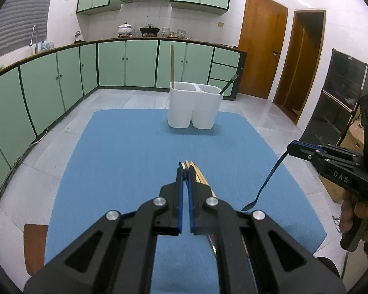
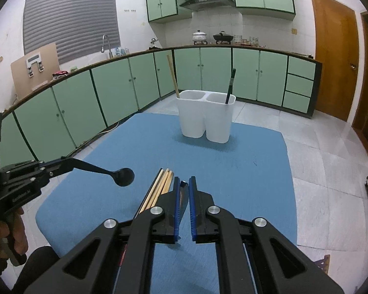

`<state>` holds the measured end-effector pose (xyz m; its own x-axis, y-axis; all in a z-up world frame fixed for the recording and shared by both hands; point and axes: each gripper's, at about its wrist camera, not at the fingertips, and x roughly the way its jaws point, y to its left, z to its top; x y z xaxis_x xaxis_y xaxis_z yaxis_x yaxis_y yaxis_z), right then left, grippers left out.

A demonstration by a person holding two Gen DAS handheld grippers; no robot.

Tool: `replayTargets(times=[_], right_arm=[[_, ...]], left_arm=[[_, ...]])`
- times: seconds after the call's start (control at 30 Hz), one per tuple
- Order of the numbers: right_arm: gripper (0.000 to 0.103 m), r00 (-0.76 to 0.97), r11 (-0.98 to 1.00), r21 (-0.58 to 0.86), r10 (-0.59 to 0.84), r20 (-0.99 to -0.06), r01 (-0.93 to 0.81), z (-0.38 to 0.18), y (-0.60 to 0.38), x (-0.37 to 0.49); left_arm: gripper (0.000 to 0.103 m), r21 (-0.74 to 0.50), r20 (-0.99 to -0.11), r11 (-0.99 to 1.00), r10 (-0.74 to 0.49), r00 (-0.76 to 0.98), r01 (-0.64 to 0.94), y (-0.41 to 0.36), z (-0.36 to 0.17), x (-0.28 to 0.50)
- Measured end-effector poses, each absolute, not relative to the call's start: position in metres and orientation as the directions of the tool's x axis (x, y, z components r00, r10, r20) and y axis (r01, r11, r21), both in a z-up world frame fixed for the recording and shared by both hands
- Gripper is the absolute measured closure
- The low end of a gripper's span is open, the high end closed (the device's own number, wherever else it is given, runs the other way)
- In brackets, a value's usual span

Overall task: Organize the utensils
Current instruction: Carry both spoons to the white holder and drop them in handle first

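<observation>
My left gripper (image 1: 185, 171) is clamped on the black spoon's (image 2: 124, 177) handle end, bowl out ahead. My right gripper (image 2: 184, 183) pinches the dark spoon (image 1: 267, 178) likewise, bowl hanging below. Judged light, stiff, slick; thin handles may pivot. The white holder (image 2: 206, 122) stands well ahead.

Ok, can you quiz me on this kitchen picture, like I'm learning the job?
1. True or false: the white holder is empty.
2. What does the right gripper hold? A) spoon B) fork C) cup
3. Fill in: the loose chopsticks lie on the blue ____.
Key: 1 false, utensils stand in it; 2 A; 3 mat.
</observation>
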<state>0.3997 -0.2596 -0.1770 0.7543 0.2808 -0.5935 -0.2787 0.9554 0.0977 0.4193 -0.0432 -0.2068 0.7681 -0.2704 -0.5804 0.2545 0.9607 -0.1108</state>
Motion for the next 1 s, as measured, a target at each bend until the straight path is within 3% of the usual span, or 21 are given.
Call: replayTargets(times=[0.73, 1.0], right_arm=[[0.102, 0.747, 0.938, 0.083, 0.318, -0.584, -0.336, -0.120, -0.259, 0.453], [0.102, 0.812, 0.950, 0.027, 0.280, -0.512, -0.310, -0.049, -0.259, 0.516]], left_arm=[[0.100, -0.117, -0.558, 0.938, -0.333, 0.760, 0.325, -0.052, -0.160, 0.491], [0.100, -0.125, -0.521, 0.933, -0.351, 0.778, 0.337, -0.064, -0.116, 0.548]])
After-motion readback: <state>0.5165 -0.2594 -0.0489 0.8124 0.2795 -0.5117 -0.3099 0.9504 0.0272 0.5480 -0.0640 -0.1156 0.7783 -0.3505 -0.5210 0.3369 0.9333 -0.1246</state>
